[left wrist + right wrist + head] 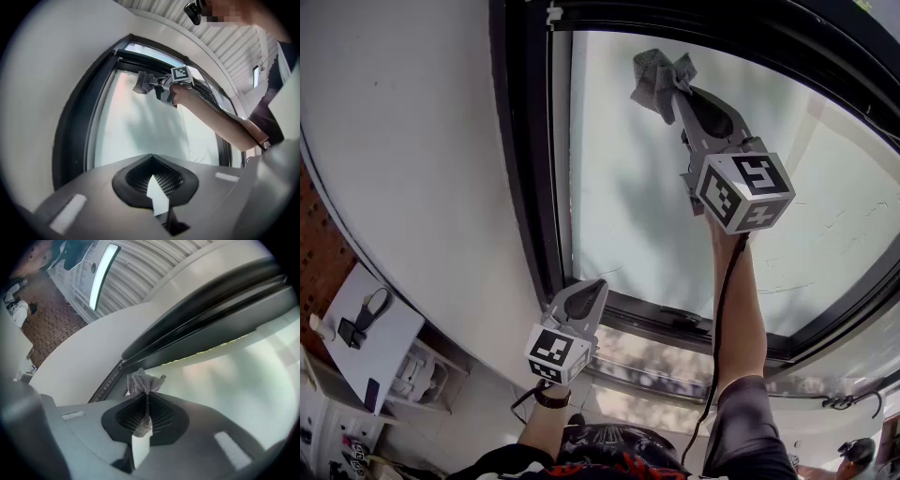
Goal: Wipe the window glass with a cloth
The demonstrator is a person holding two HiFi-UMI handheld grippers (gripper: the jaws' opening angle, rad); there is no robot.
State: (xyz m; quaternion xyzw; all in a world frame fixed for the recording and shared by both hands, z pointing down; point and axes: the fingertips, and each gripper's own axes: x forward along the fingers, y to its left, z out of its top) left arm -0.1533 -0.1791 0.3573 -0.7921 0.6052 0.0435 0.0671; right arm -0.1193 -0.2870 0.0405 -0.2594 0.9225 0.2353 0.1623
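A frosted window pane point(637, 187) sits in a black frame point(525, 169). My right gripper point(675, 89) is raised near the pane's top left corner, shut on a grey mesh cloth point(658, 77) that bunches out past its tips against the glass. The right gripper view shows the cloth point(142, 383) pinched between the closed jaws, close under the dark top frame point(201, 319). My left gripper point(592, 291) hangs low by the frame's bottom left corner, shut and empty. In the left gripper view the cloth point(143, 82) and the right gripper point(154, 84) show far up the pane point(140, 131).
A white curved wall point(403, 141) runs left of the window. A white board with a black clip point(366, 319) and a white shelf unit point(417, 370) stand at lower left. A cable point(722, 319) hangs along the right forearm. A ceiling light point(103, 268) glows above.
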